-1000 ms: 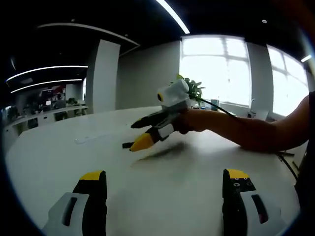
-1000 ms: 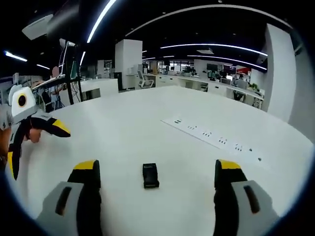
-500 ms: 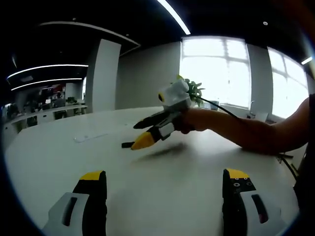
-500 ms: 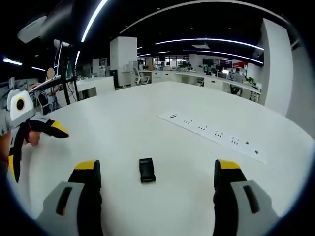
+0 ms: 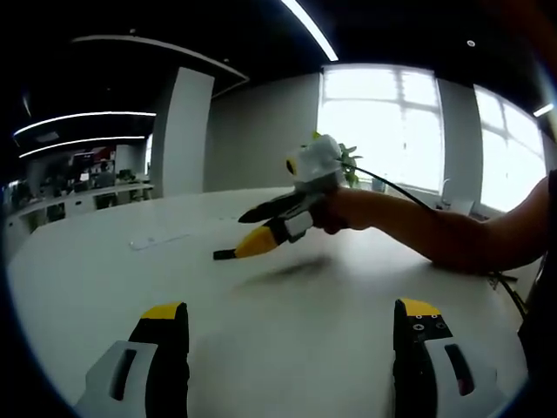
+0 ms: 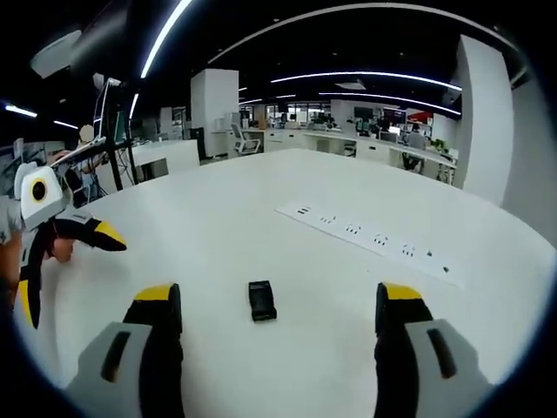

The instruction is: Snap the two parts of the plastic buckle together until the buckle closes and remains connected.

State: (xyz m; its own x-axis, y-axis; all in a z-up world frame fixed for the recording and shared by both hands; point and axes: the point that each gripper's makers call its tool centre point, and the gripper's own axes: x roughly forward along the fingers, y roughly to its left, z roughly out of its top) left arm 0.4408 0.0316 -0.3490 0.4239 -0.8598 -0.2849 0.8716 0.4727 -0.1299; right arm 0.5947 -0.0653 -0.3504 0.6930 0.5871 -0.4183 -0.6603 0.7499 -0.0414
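A small black plastic buckle lies flat on the white tabletop, a short rectangular block that appears to be in one piece, though it is too small to tell whether its two parts are joined. It sits between and just ahead of the right gripper, whose yellow-tipped fingers are spread wide and hold nothing. The left gripper is likewise spread apart over bare tabletop, its fingers empty.
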